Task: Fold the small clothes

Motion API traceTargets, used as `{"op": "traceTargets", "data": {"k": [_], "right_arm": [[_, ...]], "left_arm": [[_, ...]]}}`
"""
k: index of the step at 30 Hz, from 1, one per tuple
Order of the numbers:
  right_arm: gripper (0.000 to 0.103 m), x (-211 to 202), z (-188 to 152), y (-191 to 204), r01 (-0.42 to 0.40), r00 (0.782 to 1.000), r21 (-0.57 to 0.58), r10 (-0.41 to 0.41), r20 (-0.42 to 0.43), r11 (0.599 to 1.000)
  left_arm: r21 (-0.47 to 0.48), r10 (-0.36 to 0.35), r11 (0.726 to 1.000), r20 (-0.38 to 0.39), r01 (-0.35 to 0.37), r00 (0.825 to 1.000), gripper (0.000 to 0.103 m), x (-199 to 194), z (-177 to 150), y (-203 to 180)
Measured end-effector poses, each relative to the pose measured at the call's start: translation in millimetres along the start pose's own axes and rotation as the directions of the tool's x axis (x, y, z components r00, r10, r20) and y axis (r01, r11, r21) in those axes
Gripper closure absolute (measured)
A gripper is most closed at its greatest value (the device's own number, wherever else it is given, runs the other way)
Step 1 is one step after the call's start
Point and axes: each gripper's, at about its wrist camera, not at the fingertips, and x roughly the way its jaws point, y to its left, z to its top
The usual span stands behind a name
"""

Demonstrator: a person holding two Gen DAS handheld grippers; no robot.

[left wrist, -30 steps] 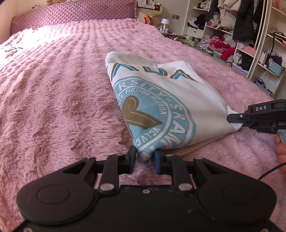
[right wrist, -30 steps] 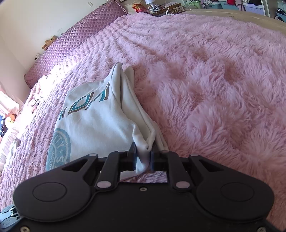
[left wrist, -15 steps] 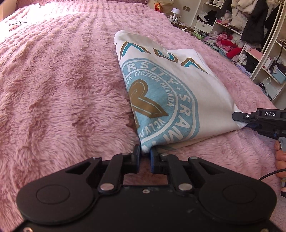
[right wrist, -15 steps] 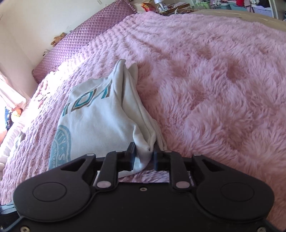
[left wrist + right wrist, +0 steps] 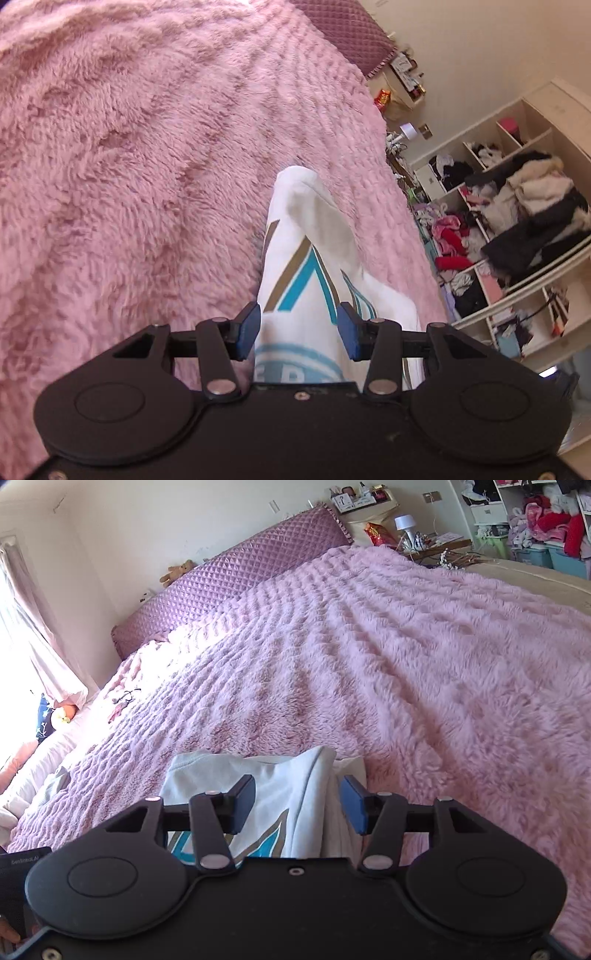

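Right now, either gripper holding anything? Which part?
Nothing is held. Left gripper and right gripper have just been opening; the folded shirt lies between the parted pads, unpinched.

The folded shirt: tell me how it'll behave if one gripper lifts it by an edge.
The shirt is probably floppy: its layers sag and crease on the blanket. Lifted by one edge it would likely droop and unfold, since its stacked layers lie loose. It looks light and unlikely to slide on the shaggy pile.
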Motion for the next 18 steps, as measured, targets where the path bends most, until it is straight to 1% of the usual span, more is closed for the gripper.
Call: {"op": "traceTargets", "data": {"k": [2,4,5,6,7,9,10,11,12,13,14,15,16,17,18], "right_arm": [[0.051,20.2,4.5,-4.9,-0.003,1.0,0.039,0.004,-0.029,0.999],[0.051,31.2,4.4,-6.9,-0.006,0.999,0.052,0.009,-0.039,0.999],[0.051,35.2,4.0,-6.8,-0.012,0.999,0.048,0.015,-0.048,0.999],[0.051,38.8,2.5,-7.3,-0.03,0.998,0.049,0.033,-0.059,0.998],[0.051,42.5,2.2,-7.7,-0.053,0.995,0.05,0.057,-0.076,0.997],[0.05,45.7,-0.4,-5.3,-0.062,0.995,0.04,0.065,-0.081,0.997],[0.05,46.4,0.0,-3.9,-0.063,0.995,0.029,0.065,-0.081,0.998],[0.063,45.6,0.8,-2.3,-0.062,0.995,0.02,0.063,-0.075,0.998],[0.086,43.8,2.5,-1.0,-0.06,0.996,0.008,0.06,-0.066,0.998],[0.088,39.7,6.3,2.7,-0.072,0.996,-0.006,0.072,-0.052,0.997],[0.088,35.2,11.6,5.5,-0.108,0.994,-0.017,0.107,-0.028,0.994],[0.089,30.6,14.9,7.7,-0.134,0.991,-0.027,0.134,-0.007,0.991],[0.09,29.0,17.7,8.7,-0.134,0.991,-0.036,0.134,0.009,0.99],[0.091,32.8,19.6,6.9,-0.098,0.995,-0.036,0.098,0.0,0.995],[0.091,39.3,19.3,3.2,-0.059,0.998,-0.035,0.058,-0.023,0.998]], "left_arm": [[-0.085,-0.007,0.996,-0.019,0.005,1.0,0.06,28.6,22.6,9.3],[-0.12,-0.01,0.993,-0.031,0.006,0.999,0.06,47.2,34.7,11.7],[-0.127,-0.025,0.992,-0.035,0.02,0.999,0.059,52.5,38.2,11.4],[-0.131,-0.037,0.991,-0.043,0.031,0.998,0.053,58.6,42.4,9.8],[-0.135,-0.048,0.99,-0.063,0.039,0.997,0.05,68.2,45.6,6.8],[-0.146,-0.058,0.988,-0.083,0.046,0.995,0.049,81.4,52.4,5.0],[-0.149,-0.069,0.987,-0.085,0.056,0.994,0.051,85.6,55.4,3.9],[-0.145,-0.072,0.988,-0.077,0.06,0.994,0.075,87.1,58.6,3.9],[-0.134,-0.075,0.989,-0.074,0.064,0.994,0.091,86.8,61.3,2.3],[-0.129,-0.097,0.988,-0.047,0.09,0.994,0.091,82.5,62.5,0.6],[-0.117,-0.122,0.986,-0.002,0.121,0.993,0.093,76.5,61.9,-0.1],[-0.103,-0.126,0.986,0.036,0.129,0.991,0.097,71.9,61.2,-0.7],[-0.098,-0.125,0.986,0.075,0.132,0.989,0.099,68.9,60.6,2.2],[-0.104,-0.121,0.986,0.078,0.129,0.99,0.1,68.8,58.6,7.2],[-0.119,-0.097,0.987,0.071,0.105,0.993,0.1,73.3,59.3,12.8]]}}
